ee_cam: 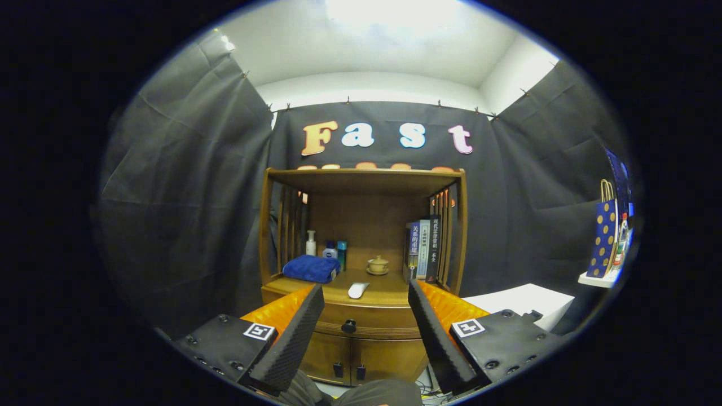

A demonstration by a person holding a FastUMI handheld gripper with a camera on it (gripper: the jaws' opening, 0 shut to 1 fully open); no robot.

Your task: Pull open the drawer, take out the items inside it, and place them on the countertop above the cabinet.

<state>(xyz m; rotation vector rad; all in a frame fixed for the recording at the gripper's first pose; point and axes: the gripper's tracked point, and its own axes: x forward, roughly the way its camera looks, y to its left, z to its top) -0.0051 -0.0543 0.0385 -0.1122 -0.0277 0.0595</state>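
The tool (365, 307) is spread wide and holds nothing, its fingers (293, 338) framing the wooden cabinet (364, 282) ahead. The drawer (361, 322) is closed, its dark knob (348, 326) between the fingers and beyond them. On the surface (383, 290) above the drawer lie a blue towel (311, 268), a white remote (357, 290), a teacup (378, 264), bottles (326, 246) and upright books (423, 251).
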